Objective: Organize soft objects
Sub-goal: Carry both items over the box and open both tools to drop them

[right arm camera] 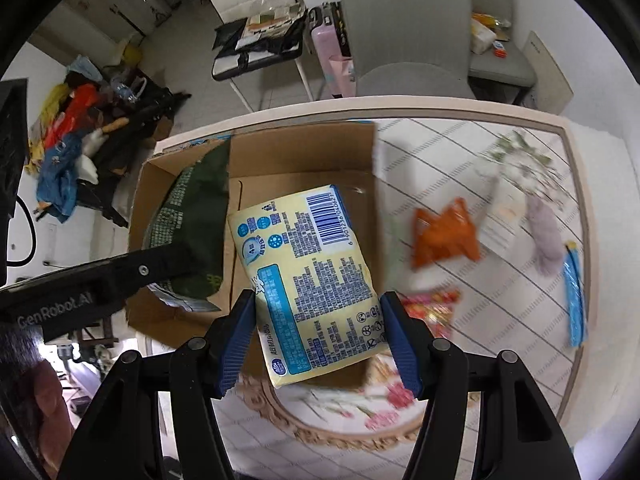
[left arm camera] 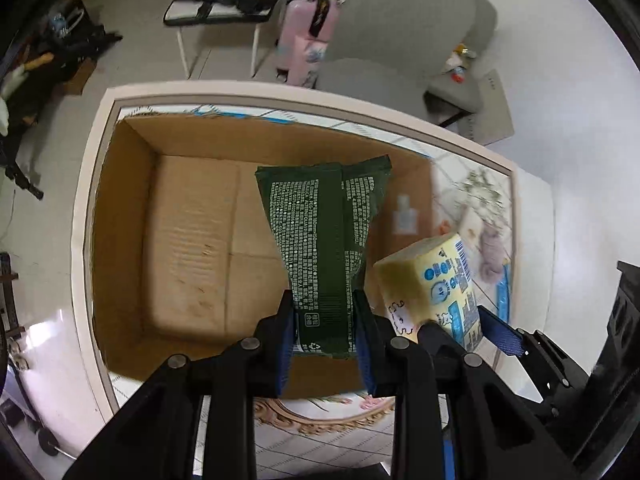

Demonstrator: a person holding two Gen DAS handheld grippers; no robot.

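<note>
Blue-padded left tongs (left arm camera: 325, 334) are pinching the bottom end of a dark green pack (left arm camera: 326, 240), and you can see the film wasp-waisting right where the pads bite, so it's clearly soft, squashy stuff, probably tissues or wipes. It hangs out ahead of the tongs, over the open cardboard box (left arm camera: 132, 216), whose floor shows nothing lying on it. Right tongs (right arm camera: 318, 334) are clamped on a pale yellow pack (right arm camera: 306, 276) across its width near the lower end, and that one sits partly over the near right corner of the same box. My guess is both packs are light and forgiving, no breakage worries, but the plastic wrap looks slick, and holding a floppy pack by one end means it can sag or swing. I'd grab nearer the middle across the short side, where the filling is thick enough to give the pads something to sink into. Off to the right of the right tongs, an orange packet (right arm camera: 446, 236), a lilac fuzzy thing (right arm camera: 544, 236) and a blue strip (right arm camera: 575, 300) wait on the bench (right arm camera: 500, 360), all blurry.
</note>
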